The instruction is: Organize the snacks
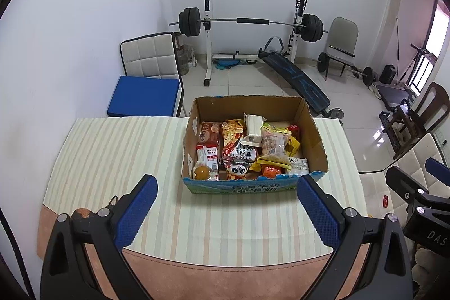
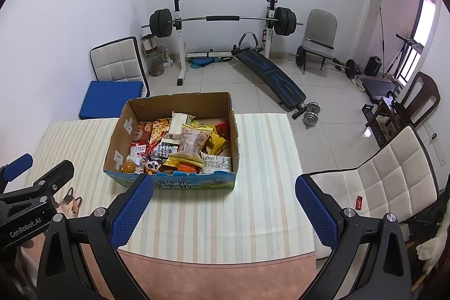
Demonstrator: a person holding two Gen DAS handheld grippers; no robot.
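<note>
An open cardboard box [image 1: 316,137] stands on a striped table [image 1: 126,148], full of mixed snack packets: a red packet [image 1: 208,138], a panda packet [image 1: 236,170], a white packet [image 1: 253,128] and a clear bag of nuts [image 1: 274,144]. My left gripper [image 1: 226,211] is open and empty, just short of the box's front wall. In the right wrist view the box [image 2: 121,137] lies ahead to the left, and my right gripper [image 2: 223,211] is open and empty near the table's front. The left gripper [image 2: 19,176] shows at that view's left edge.
White padded chairs stand at the table's far left [image 1: 149,58] and right [image 2: 393,176]. A blue cushion [image 1: 143,100] lies behind the table. A barbell rack [image 1: 250,24], sit-up bench [image 2: 270,78] and dumbbells [image 2: 310,111] fill the tiled floor beyond.
</note>
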